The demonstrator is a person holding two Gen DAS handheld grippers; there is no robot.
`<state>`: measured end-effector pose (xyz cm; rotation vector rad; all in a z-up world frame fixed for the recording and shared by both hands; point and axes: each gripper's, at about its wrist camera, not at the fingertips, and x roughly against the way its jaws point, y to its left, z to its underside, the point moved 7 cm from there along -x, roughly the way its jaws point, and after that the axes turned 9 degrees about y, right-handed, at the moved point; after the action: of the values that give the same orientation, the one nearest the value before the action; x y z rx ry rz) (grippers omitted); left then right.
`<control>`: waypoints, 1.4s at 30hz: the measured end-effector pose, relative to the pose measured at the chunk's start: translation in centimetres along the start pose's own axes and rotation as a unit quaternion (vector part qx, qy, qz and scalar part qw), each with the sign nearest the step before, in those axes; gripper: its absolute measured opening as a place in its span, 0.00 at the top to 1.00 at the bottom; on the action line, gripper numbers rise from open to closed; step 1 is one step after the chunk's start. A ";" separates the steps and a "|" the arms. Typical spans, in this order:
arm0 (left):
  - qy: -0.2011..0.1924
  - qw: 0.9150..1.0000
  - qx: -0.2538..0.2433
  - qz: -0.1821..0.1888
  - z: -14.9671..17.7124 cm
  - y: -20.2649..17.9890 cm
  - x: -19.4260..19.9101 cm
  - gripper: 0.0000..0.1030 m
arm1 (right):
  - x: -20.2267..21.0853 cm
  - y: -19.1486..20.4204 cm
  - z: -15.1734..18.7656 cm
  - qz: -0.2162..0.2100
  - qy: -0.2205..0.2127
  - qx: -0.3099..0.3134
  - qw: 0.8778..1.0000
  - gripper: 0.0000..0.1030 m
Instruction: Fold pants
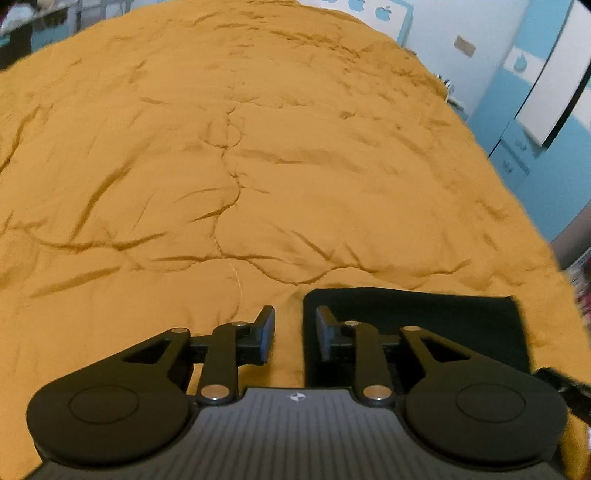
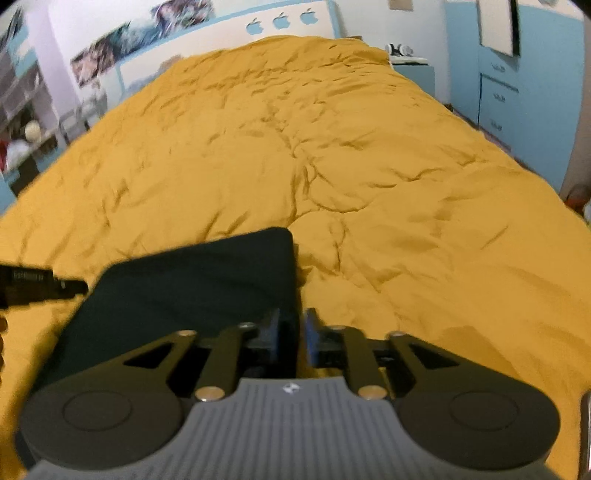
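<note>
The black pants (image 1: 424,314) lie folded into a flat rectangle on the mustard bedspread (image 1: 258,147), near its front edge. My left gripper (image 1: 295,330) straddles their left edge: one finger is over the bedspread, the other over the cloth, jaws apart and not pressing. In the right wrist view the pants (image 2: 192,280) fill the lower left. My right gripper (image 2: 293,334) sits at their right edge, with that dark edge in the narrow gap between its blue pads and no squeeze showing. A black part of the left gripper (image 2: 44,286) pokes in from the left.
The wrinkled bedspread (image 2: 369,184) stretches far ahead to a white headboard (image 2: 288,18). Blue drawers (image 2: 498,99) and a small nightstand (image 2: 413,68) stand on the right. Cluttered shelves (image 2: 26,122) line the left wall.
</note>
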<state>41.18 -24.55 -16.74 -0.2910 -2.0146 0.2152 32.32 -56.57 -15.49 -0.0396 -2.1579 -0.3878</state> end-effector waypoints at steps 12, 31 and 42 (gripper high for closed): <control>0.042 0.991 0.019 0.125 3.1 0.7 3.3 0.28 | 1.9 -2.8 2.8 -0.123 0.054 -0.123 0.983 0.52; 0.102 0.966 0.113 0.207 4.4 1.5 -2.1 0.29 | -3.7 -3.2 3.1 -0.211 0.091 -0.209 0.951 0.54; 0.103 0.970 0.104 0.194 4.3 1.1 -2.5 0.50 | -5.5 -3.1 2.5 -0.235 0.100 -0.201 0.946 0.65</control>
<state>38.50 -24.40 -21.11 -0.5501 -1.6981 0.6137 33.01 -58.14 -22.04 0.2799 -1.8402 -1.0578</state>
